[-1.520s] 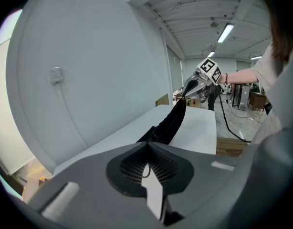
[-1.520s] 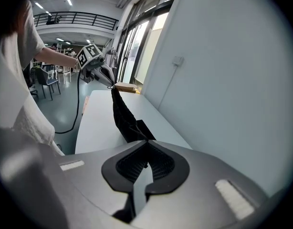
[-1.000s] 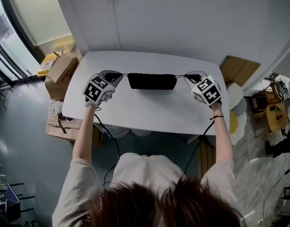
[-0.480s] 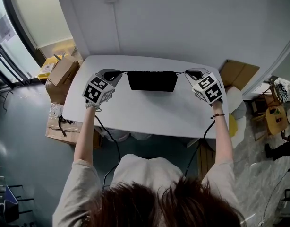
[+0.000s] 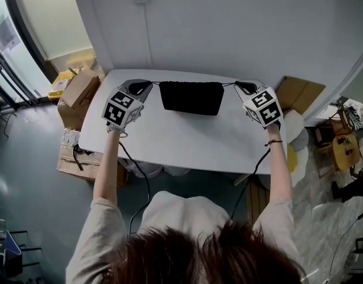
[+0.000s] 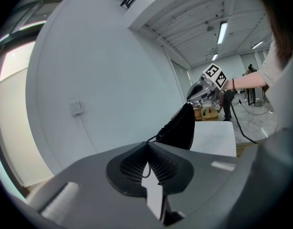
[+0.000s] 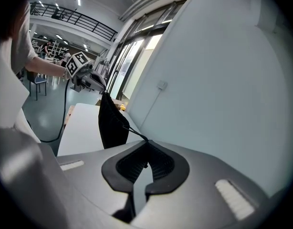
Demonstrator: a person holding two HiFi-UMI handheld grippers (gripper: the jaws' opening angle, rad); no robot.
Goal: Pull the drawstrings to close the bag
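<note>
My left hand-held gripper is clamped shut on the left drawstring over the bench's far left edge. The black bag hangs between the two grippers along the far edge. My right hand-held gripper pinches the right drawstring. A thin cord could slip from the pads, and an uneven pull could swing the bag sideways. I cannot tell whether the mouth is fully cinched, or whether the bag's bottom touches the bench.
</note>
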